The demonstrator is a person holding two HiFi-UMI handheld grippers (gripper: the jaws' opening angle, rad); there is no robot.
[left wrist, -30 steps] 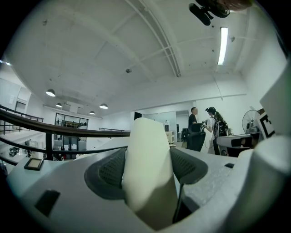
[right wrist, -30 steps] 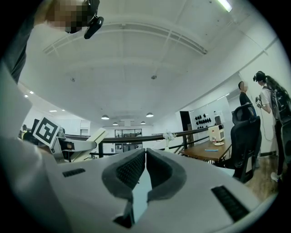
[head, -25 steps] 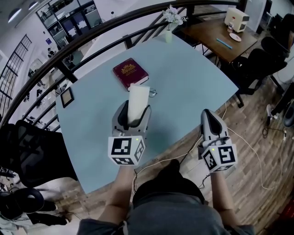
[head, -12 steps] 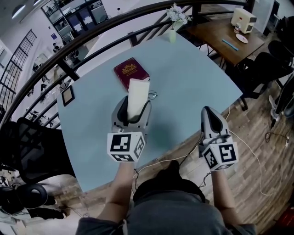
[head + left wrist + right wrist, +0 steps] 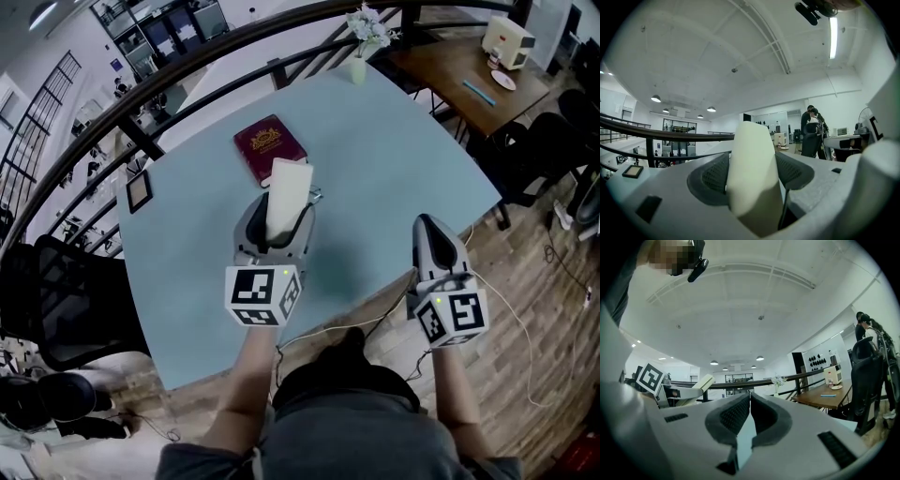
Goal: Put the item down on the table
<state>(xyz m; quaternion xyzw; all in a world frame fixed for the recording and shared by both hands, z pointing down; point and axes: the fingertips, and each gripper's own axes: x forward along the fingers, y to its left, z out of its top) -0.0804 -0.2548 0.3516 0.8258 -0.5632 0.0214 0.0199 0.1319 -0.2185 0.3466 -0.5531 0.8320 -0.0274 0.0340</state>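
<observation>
A cream flat item (image 5: 285, 194) stands up between the jaws of my left gripper (image 5: 275, 223), which is shut on it above the pale blue table (image 5: 394, 159). In the left gripper view the cream item (image 5: 752, 178) fills the gap between the dark pads and points up. My right gripper (image 5: 431, 246) hovers at the table's near right edge, shut and holding nothing; its pads (image 5: 736, 416) meet with no gap in the right gripper view.
A dark red book (image 5: 270, 148) lies on the table beyond the left gripper, with a small metal thing beside it. A small framed picture (image 5: 139, 191) sits at the left edge and a flower vase (image 5: 359, 66) at the far corner. A black railing curves behind.
The left gripper with the cream item has shifted slightly right and away. The right gripper has barely moved.
</observation>
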